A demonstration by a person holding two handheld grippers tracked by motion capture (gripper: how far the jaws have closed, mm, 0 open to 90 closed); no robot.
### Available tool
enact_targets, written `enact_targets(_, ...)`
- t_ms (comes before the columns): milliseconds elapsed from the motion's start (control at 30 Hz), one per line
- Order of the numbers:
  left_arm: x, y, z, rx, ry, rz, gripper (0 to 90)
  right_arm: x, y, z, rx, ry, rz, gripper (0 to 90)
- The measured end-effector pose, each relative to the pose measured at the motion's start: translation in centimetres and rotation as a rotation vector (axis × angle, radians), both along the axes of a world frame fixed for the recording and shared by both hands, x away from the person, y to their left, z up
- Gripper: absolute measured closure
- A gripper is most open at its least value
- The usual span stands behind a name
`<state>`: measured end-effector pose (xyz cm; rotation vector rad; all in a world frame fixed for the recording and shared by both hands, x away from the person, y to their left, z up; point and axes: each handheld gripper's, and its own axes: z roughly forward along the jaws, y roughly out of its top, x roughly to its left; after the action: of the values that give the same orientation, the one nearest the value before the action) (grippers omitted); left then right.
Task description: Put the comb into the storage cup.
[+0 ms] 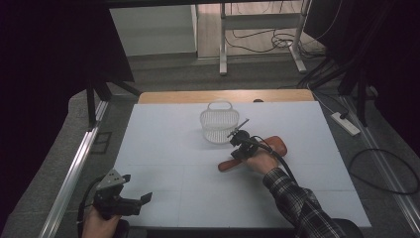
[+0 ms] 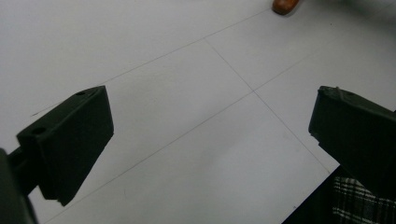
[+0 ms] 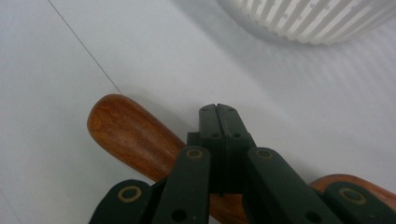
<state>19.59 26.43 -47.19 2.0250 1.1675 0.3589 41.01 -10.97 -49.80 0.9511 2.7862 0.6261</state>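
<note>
The right gripper [image 3: 218, 108] has its two black jaws pressed flat together, tip to tip, with nothing between them. They sit just above one reddish-brown wooden spatula with a rounded handle [image 3: 130, 133], which lies flat on the table and passes under the jaws; whether they touch the wood cannot be told. In the high view the right gripper [image 1: 241, 144] hovers over the middle of that spatula [image 1: 275, 145], whose broad end points right and whose handle end points toward the person. One white slotted plastic basket with a loop handle [image 1: 218, 125] stands upright just beyond the gripper, apart from the spatula.

The left gripper [image 2: 210, 135] has its two jaws spread wide over bare surface, holding nothing. In the high view it [image 1: 141, 201] sits at the near left corner of the white table [image 1: 163, 148], well apart from the spatula and basket.
</note>
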Motion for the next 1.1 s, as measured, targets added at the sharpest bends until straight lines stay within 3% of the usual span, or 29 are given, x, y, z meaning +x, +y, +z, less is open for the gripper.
enact_targets(533,0.0,0.0,0.0,-0.001,0.000,0.002,0.8,-1.9,-1.3,0.0,-0.022,0.035,0.015,89.5)
enact_targets(1100,0.0,0.0,0.0,0.001,0.000,0.004,0.8,-4.4,-4.3,0.4,-0.019,0.069,0.022,89.5)
